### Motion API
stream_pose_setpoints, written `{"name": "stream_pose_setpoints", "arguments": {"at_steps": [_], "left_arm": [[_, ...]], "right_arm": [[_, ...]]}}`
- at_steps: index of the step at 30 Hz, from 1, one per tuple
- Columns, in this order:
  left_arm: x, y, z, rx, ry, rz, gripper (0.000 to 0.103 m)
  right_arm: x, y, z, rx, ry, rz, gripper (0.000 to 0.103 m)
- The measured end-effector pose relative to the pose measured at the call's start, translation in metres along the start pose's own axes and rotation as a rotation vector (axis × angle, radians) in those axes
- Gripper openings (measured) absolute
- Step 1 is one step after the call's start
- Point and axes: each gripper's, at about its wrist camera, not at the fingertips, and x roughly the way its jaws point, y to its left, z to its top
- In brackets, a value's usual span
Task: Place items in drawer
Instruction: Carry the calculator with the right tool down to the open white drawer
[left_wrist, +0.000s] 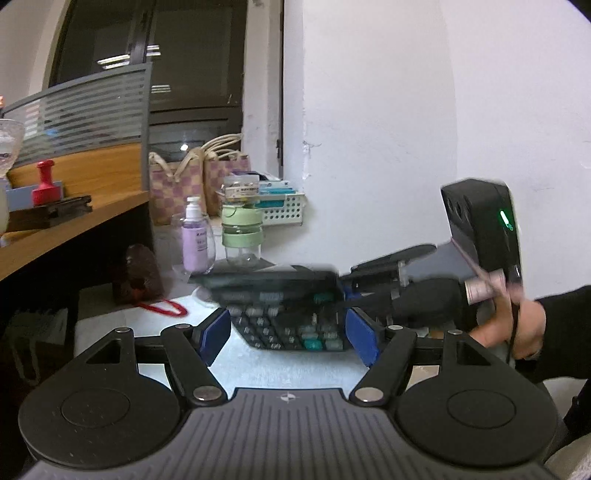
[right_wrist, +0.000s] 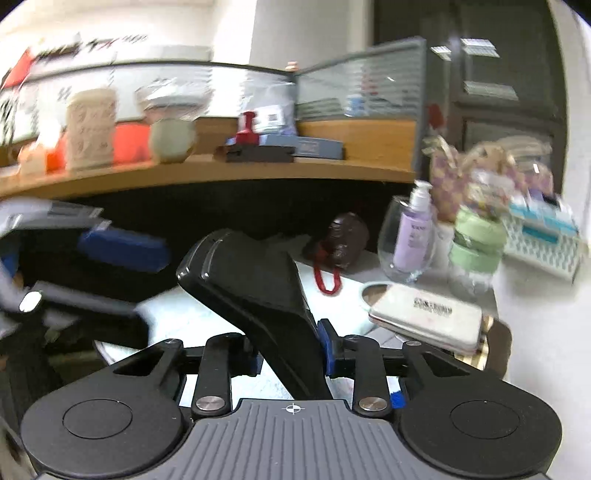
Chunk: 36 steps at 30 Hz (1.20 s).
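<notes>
Two grippers in play. Right gripper (right_wrist: 290, 356) has its blue pads pinched on a black stapler (right_wrist: 255, 291), lifted and tilted over the white tabletop (right_wrist: 207, 306); in the left wrist view the same tool comes in from the right beside the calculator (left_wrist: 291, 317). Left gripper (left_wrist: 290, 334) is spread wide and holding nothing, pads either side of the calculator but apart from it. Step looks like carrying the stapler to the drawer; no drawer shows in either view, so I cannot tell where it is. Next move probably needs the drawer found and open, likely by the free left tool, before lowering the stapler in.
</notes>
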Motion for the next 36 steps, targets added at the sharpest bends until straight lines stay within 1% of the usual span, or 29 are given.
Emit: {"name": "stream_pose_setpoints", "arguments": {"at_steps": [5,8,10,12,14,16,19,21,24,27,29,32,35,36], "left_arm": [[-0.015,-0.016,-0.012,0.005,0.056,0.017,0.076],[-0.024,-0.029,-0.024,0.013,0.101,0.042,0.076],[-0.029,-0.035,-0.035,-0.001,0.144,0.055,0.075],[-0.033,-0.04,-0.047,-0.028,0.196,0.067,0.07],[-0.035,-0.043,-0.056,-0.06,0.247,0.078,0.069],[-0.037,-0.046,-0.064,-0.092,0.293,0.095,0.067],[-0.04,-0.053,-0.072,-0.127,0.338,0.123,0.067],[-0.046,-0.058,-0.076,-0.155,0.344,0.132,0.067],[-0.06,-0.065,-0.076,-0.198,0.322,0.138,0.067],[-0.071,-0.069,-0.074,-0.227,0.308,0.157,0.067],[-0.075,-0.073,-0.07,-0.233,0.313,0.178,0.067],[-0.078,-0.075,-0.072,-0.289,0.335,0.177,0.067],[-0.073,-0.078,-0.085,-0.326,0.386,0.187,0.067],[-0.069,-0.08,-0.09,-0.335,0.406,0.203,0.066]], "right_arm": [[-0.009,-0.031,0.014,0.233,-0.008,0.04,0.029],[-0.016,-0.047,0.016,0.368,0.014,0.092,0.028],[-0.021,-0.055,0.014,0.444,0.033,0.115,0.028],[-0.029,-0.062,0.008,0.519,0.053,0.142,0.028],[-0.038,-0.064,0.002,0.57,0.062,0.165,0.028],[-0.05,-0.062,-0.002,0.598,0.06,0.172,0.028],[-0.069,-0.057,-0.006,0.613,0.037,0.171,0.028],[-0.082,-0.058,-0.006,0.644,0.026,0.183,0.028],[-0.105,-0.059,-0.003,0.67,0.01,0.196,0.028],[-0.133,-0.061,0.005,0.647,-0.002,0.179,0.028],[-0.155,-0.063,0.009,0.642,-0.009,0.171,0.028],[-0.185,-0.067,0.012,0.648,-0.006,0.161,0.028],[-0.204,-0.07,0.005,0.677,0.015,0.155,0.028],[-0.207,-0.07,0.0,0.689,0.023,0.153,0.028]]}}
